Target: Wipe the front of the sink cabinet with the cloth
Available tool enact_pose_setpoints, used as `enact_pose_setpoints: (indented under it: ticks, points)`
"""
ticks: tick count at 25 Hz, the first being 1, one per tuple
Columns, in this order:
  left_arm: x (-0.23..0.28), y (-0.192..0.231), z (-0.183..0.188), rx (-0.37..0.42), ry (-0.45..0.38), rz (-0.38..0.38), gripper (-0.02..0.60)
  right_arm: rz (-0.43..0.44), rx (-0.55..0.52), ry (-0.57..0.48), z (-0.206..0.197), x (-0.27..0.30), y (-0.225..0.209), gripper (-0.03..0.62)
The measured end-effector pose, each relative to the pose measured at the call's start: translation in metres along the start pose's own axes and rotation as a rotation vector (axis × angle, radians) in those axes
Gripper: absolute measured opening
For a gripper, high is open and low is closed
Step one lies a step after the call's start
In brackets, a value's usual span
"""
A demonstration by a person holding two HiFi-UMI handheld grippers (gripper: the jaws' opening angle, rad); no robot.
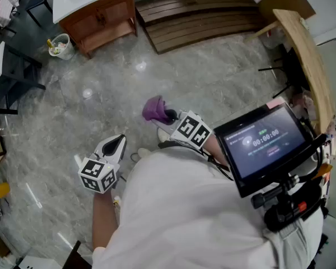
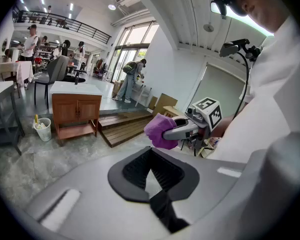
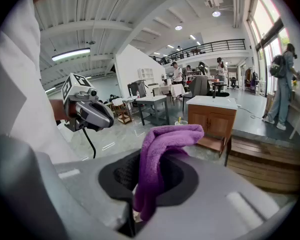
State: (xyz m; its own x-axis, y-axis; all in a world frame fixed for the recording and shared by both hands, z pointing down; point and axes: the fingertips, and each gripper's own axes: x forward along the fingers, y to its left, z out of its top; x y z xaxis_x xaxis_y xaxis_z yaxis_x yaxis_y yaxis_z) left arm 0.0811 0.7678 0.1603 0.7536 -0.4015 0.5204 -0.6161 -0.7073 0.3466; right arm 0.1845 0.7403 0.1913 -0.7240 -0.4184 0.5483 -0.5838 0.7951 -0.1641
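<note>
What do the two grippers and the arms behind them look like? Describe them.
Both the left gripper and right gripper are smooth light-grey shells with black ribbed pads inside. Each carries a white cube with black square markers. A black cable hangs from the left gripper. The person wears a white top.

The grey marbled floor (image 1: 101, 94) bears the sink cabinet (image 1: 98, 18), a bin (image 1: 60, 45) beside it, and wooden decking (image 1: 201, 18).

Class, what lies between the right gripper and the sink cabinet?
Bare floor only, per the head view, from the right gripper with its cloth to the sink cabinet.
</note>
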Motion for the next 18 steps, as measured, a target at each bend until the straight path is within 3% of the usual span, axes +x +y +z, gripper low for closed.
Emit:
enact_pose_setpoints:
  ticks: [9,13,18]
  points:
    - [0.043,0.005,0.025,0.007,0.000,0.065,0.006,0.057,-0.053,-0.007,-0.003,-0.007,-0.044,0.061]
    - [0.055,0.023,0.041,-0.027,-0.008,0.094,0.006,0.074,-0.055,0.006,0.000,0.005,-0.069,0.061]
    - [0.059,0.062,0.055,-0.043,0.001,0.070,0.006,0.082,-0.045,0.028,0.015,0.041,-0.088,0.061]
